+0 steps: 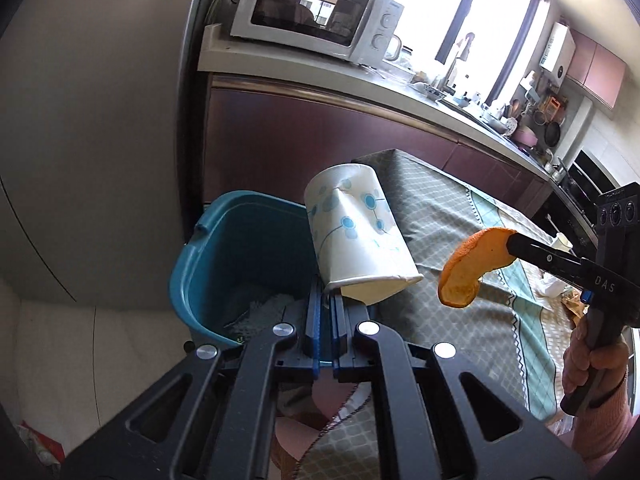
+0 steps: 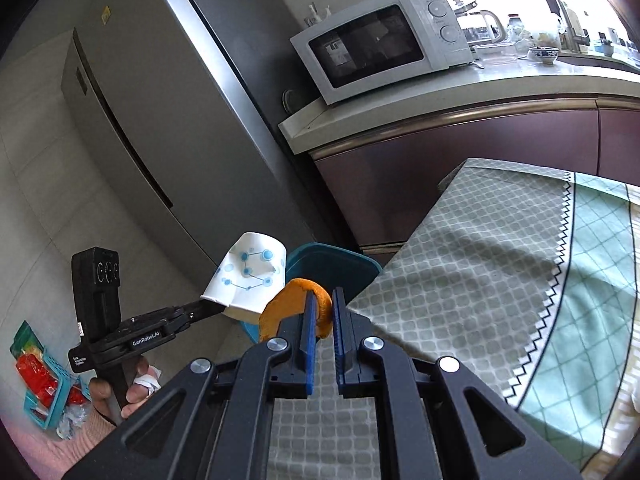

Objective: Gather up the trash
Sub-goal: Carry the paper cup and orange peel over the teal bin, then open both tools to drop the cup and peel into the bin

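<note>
Trash in both my tools: left tool (image 1: 325, 296) clamps a cup (image 1: 356, 236) by its crushed rim (light, flimsy), right tool (image 2: 322, 312) pinches soft peel (image 2: 280, 304), both beside the bin (image 1: 240, 256).

Black left gripper (image 1: 326, 300) with blue pads, silver screws; black right gripper (image 2: 322, 308) alike; pink sleeve (image 1: 608, 432).

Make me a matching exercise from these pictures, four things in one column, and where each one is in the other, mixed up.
1. paper cup
2. orange peel
3. teal bin
4. microwave

A. on the counter
B. pinched in the left tool
C. on the floor beside the table
D. pinched in the right tool

Pairs: 1-B, 2-D, 3-C, 4-A
</note>
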A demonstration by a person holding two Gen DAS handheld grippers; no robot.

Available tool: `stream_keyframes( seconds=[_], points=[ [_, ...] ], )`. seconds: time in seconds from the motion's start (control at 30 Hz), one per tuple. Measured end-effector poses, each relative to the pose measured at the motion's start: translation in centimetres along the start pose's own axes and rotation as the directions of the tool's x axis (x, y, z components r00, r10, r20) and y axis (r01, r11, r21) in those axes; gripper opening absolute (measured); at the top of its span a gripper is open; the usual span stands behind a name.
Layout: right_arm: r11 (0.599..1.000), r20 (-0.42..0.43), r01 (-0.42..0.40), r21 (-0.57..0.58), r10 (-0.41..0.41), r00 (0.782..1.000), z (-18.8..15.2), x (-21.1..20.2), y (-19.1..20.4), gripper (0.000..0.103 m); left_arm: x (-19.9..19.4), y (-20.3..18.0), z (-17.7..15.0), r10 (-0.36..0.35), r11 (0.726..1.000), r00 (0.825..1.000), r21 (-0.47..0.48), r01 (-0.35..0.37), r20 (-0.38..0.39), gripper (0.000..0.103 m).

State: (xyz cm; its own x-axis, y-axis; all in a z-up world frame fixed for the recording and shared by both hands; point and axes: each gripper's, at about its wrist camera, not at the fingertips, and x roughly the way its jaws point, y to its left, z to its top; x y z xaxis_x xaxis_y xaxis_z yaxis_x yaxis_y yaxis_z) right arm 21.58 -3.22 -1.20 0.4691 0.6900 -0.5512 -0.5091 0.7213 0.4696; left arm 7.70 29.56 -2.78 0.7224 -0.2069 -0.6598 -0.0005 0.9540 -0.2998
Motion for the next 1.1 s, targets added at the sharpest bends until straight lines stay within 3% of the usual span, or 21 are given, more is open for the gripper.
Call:
stream_keyframes(
  seconds=[0.23, 0.67, 0.93, 1.1],
  points=[
    [1.000, -0.065, 0.028, 0.007, -0.027, 0.997, 0.9, 4.7, 0.7, 0.007, 2.9, 3.2, 0.0, 0.054, 0.998, 0.997, -0.028, -0.055, -0.051, 0.004],
    [0.998, -0.178, 0.070, -0.012, -0.071, 0.982, 0.7, 10.9, 1.2, 0.010, 7.7, 4.6, -0.4, 0.095, 0.994, 0.989, -0.048, -0.101, -0.113, 0.008],
    [0.998, -0.168, 0.062, -0.020, -0.064, 0.984, 0.5, 10.8, 1.5, 0.014, 8.6, 4.0, -0.6, 0.084, 0.995, 0.990, -0.048, -0.090, -0.115, 0.008],
    [0.999, -0.138, 0.041, -0.017, -0.043, 0.990, 0.1, 8.3, 1.4, 0.015, 7.5, 2.6, -0.8, 0.051, 0.998, 0.995, -0.035, -0.054, -0.087, 0.008]
  ],
)
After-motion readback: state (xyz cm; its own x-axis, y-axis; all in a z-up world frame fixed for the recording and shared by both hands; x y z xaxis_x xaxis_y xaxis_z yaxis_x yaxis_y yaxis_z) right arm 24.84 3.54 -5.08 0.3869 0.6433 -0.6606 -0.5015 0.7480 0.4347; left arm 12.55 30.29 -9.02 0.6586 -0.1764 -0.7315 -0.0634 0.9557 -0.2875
